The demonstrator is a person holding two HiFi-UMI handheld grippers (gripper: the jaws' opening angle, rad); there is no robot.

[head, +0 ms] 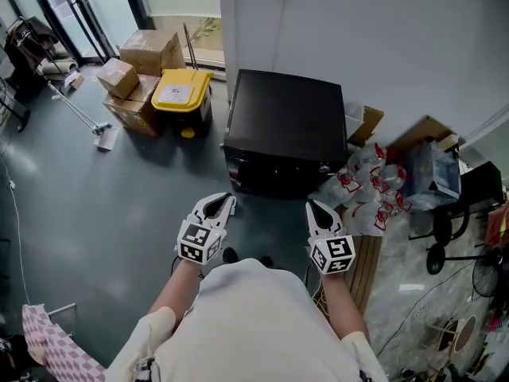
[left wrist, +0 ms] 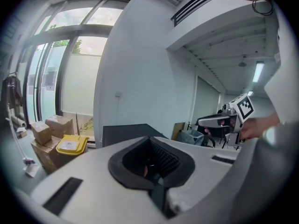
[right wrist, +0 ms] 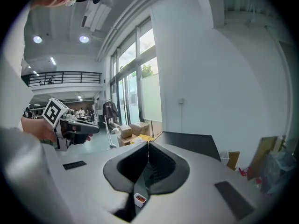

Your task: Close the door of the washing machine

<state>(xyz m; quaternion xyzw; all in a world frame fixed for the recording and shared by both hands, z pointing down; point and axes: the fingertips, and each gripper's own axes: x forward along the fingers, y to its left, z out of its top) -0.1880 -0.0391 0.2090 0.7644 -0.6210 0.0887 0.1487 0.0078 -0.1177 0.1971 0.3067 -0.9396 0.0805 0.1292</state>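
Note:
The washing machine [head: 285, 126] is a black box standing against the white wall; I see its top and its dark front [head: 274, 173], and no door stands out from it. It also shows ahead in the left gripper view [left wrist: 125, 133] and the right gripper view [right wrist: 190, 141]. My left gripper [head: 216, 204] hovers in front of the machine's left corner, jaws together with nothing between them. My right gripper [head: 317, 210] hangs level with it before the right corner, also shut and empty. Neither touches the machine.
A yellow-lidded bin [head: 182, 91] and stacked cardboard boxes [head: 147, 51] stand left of the machine. Plastic bags [head: 367, 188] and a flattened carton [head: 367, 125] crowd its right side. A mop [head: 79, 114] lies on the grey floor at left. A checked cloth [head: 48, 344] hangs at lower left.

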